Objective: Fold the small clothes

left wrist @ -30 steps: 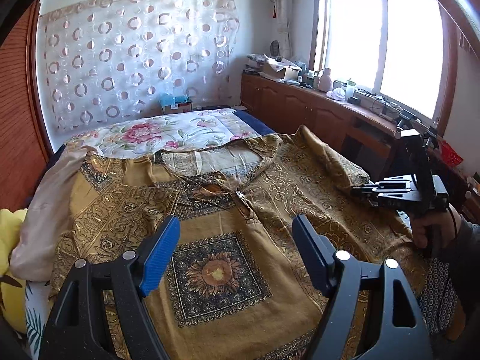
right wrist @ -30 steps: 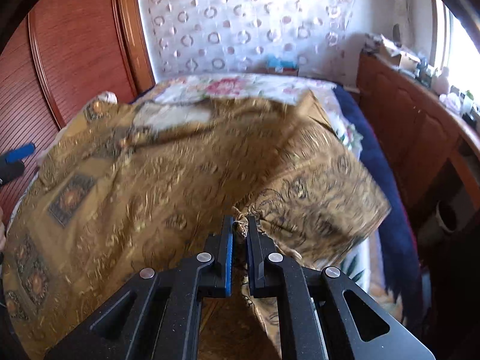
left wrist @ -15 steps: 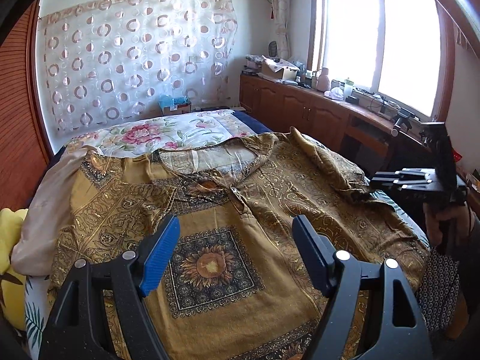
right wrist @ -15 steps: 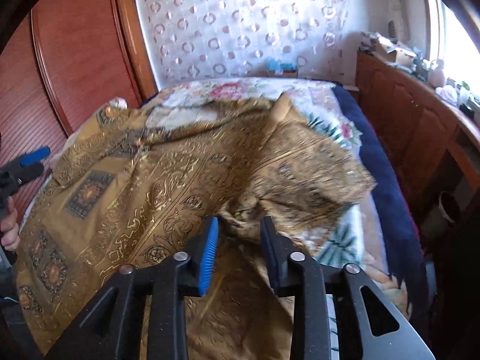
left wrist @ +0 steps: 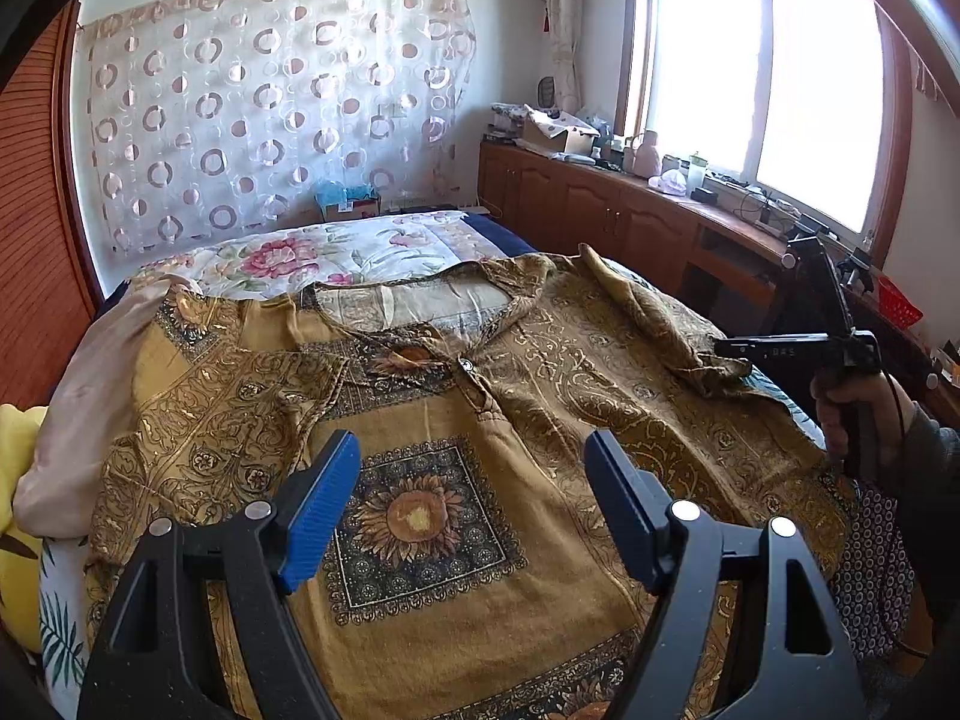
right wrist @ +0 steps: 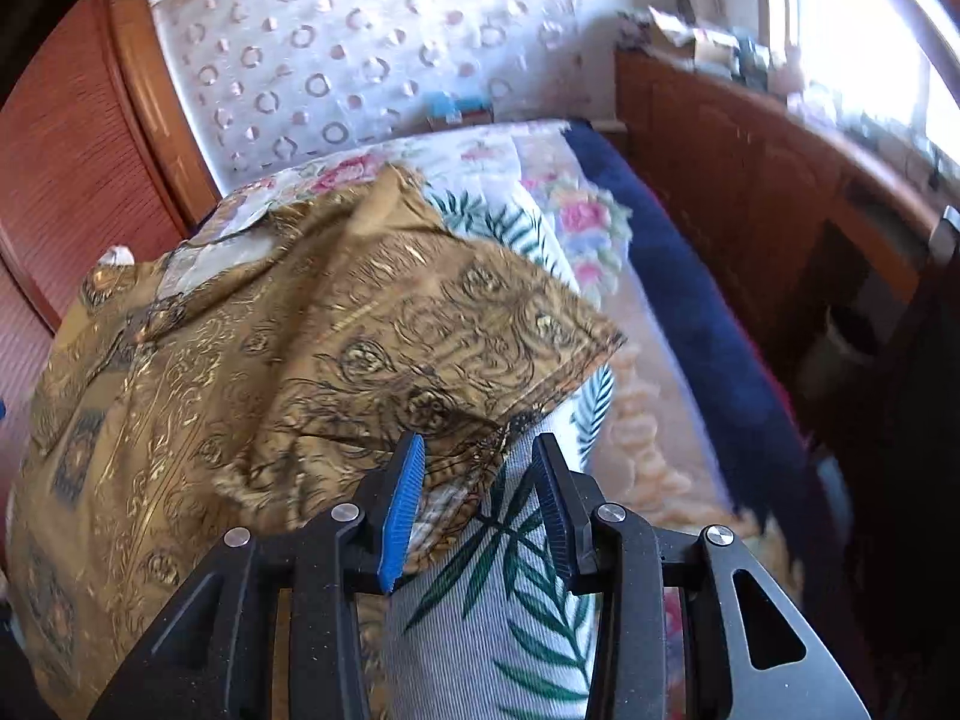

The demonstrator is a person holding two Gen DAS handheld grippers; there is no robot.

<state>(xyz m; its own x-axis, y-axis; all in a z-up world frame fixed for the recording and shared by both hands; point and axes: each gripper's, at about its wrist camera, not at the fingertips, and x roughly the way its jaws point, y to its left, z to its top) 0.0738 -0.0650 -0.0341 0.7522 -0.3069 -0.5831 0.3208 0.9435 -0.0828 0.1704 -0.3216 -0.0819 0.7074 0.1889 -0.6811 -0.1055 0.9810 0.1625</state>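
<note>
A golden-brown patterned shirt [left wrist: 456, 450] lies spread front-up on the bed, collar at the far end. My left gripper [left wrist: 474, 510] is open and empty, hovering above the sunflower square on the shirt's chest. My right gripper [right wrist: 477, 498] is open and empty, just over the crumpled edge of the shirt's right sleeve [right wrist: 420, 336], which lies folded in on the bed. The right gripper also shows in the left wrist view [left wrist: 798, 348] at the bed's right side, above the sleeve.
The bed has a floral quilt [left wrist: 336, 252] and a leaf-print sheet [right wrist: 498, 618]. A beige pillow [left wrist: 84, 396] and a yellow item [left wrist: 15, 480] lie at the left. Wooden cabinets [left wrist: 600, 210] with clutter run along the right wall under the window.
My right gripper opened and let go of the sleeve, then pulled back toward the bed's right edge. The sleeve has dropped onto the bed. My left gripper has stayed open and nearly still.
</note>
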